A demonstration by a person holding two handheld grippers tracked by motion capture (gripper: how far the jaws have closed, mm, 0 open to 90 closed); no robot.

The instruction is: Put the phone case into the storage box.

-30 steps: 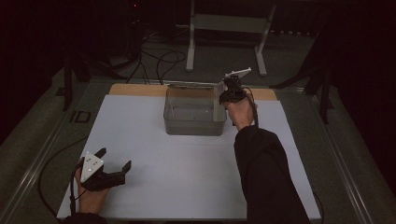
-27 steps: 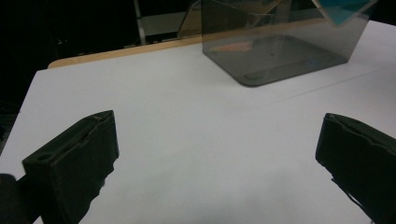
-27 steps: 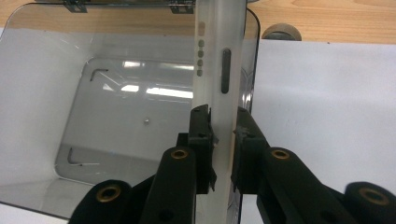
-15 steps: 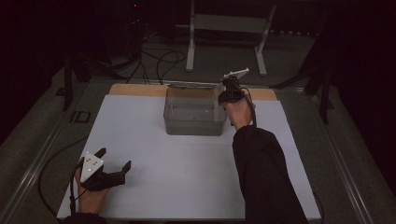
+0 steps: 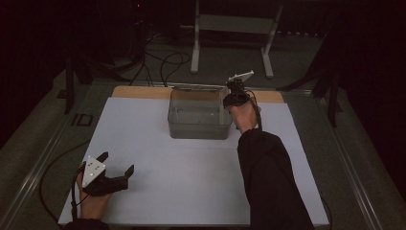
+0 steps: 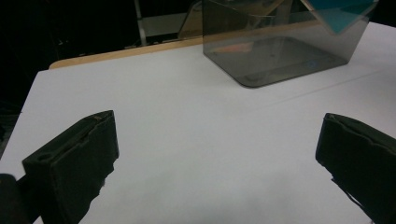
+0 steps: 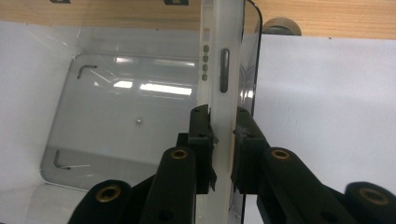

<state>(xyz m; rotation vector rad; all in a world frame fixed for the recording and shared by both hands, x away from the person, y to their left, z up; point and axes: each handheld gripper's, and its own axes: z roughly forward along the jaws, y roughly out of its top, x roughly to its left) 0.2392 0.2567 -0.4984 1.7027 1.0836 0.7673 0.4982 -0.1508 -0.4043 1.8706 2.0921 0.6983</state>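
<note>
Nothing has shifted: right gripper jaws stay clamped on the clear grey plastic bin wall; left gripper rests, jaws spread, on the white tabletop.

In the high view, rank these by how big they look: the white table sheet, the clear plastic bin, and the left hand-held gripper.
1. White table sheet, largest by far.
2. Clear plastic bin.
3. Left hand-held gripper, smallest, though it sits nearer the camera than the bin, which makes it look larger than it would farther back.
</note>
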